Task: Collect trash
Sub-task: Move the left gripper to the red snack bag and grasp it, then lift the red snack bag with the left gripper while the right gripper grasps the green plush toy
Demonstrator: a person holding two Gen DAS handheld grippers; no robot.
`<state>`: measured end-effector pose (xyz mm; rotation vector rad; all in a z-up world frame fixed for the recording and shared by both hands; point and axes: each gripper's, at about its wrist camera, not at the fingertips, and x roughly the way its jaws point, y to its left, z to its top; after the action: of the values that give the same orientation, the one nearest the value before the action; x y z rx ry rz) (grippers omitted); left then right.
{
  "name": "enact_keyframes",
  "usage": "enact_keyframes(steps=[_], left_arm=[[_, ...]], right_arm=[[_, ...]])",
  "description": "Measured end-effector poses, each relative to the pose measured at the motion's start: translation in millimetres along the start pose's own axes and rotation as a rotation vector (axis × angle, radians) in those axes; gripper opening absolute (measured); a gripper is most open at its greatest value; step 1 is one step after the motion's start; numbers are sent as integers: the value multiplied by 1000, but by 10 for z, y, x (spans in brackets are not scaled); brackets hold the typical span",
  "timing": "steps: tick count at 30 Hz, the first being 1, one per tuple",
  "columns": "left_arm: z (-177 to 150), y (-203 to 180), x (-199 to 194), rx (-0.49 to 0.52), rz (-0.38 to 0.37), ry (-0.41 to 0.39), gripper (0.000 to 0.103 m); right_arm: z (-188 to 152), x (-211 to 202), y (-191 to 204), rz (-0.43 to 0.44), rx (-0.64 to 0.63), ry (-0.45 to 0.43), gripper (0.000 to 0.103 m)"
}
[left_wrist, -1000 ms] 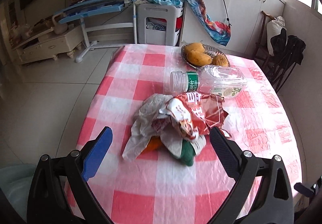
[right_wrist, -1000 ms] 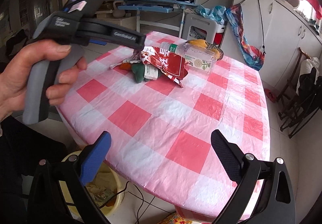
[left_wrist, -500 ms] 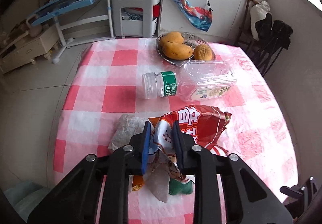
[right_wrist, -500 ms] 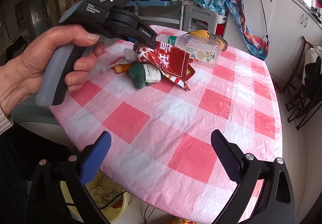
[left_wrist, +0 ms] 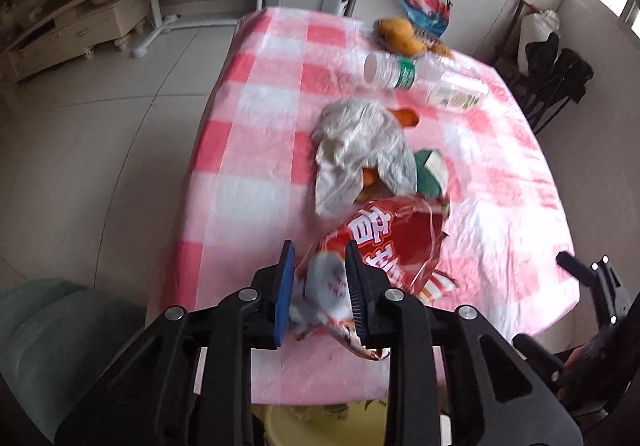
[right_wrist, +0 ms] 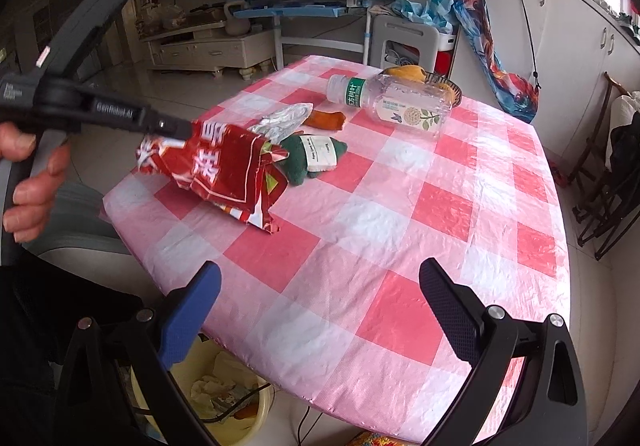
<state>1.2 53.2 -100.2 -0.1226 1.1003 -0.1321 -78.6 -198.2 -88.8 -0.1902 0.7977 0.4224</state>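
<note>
My left gripper (left_wrist: 319, 252) is shut on the crumpled end of a red snack bag (left_wrist: 384, 242), and its jaws are just starting to open with the bag still pinched between them. In the right wrist view the bag (right_wrist: 224, 169) hangs from that gripper (right_wrist: 180, 129) above the table's left edge, lower corner near the cloth. Left on the table are a crumpled silvery wrapper (left_wrist: 360, 149), a green pouch with a white label (right_wrist: 316, 157), an orange peel (right_wrist: 326, 119) and an empty plastic bottle (right_wrist: 396, 105). My right gripper (right_wrist: 320, 274) stands open and holds nothing.
The round table (right_wrist: 400, 246) has a pink checked cloth. A yellow bin (right_wrist: 240, 406) with trash stands on the floor under its near edge. A basket of fruit (right_wrist: 452, 85) sits at the far side. Folding chairs (right_wrist: 608, 205) stand on the right.
My left gripper went from wide open to shut on the red snack bag, then drew it off the pile toward the table's near edge. The right gripper stayed put and open.
</note>
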Motion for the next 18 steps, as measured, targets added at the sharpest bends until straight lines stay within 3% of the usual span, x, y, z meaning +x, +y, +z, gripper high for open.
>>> enact_keyframes(steps=[4,8,9,10,12,14,18], left_arm=[[-10,-87,43,58,71,-10,67],[-11,-289,160,167,125,13,71],[-29,-341,208,194,132,28,67],[-27,-378,224,210,123,37,47],[-11,-399,176,210,89,27,29],[31,-334,76,170,34,10,1],[120,-118,-158,70,-18,-69,1]], right_arm=[[-3,17,-19,-9,9,2,95],[34,27,-100,-3,47,1,95],[53,22,-119,-2,56,-3,95],[86,24,-138,1,65,-8,95],[161,43,-151,9,75,-16,95],[240,87,-139,10,64,-21,95],[388,254,-59,11,18,-14,95]])
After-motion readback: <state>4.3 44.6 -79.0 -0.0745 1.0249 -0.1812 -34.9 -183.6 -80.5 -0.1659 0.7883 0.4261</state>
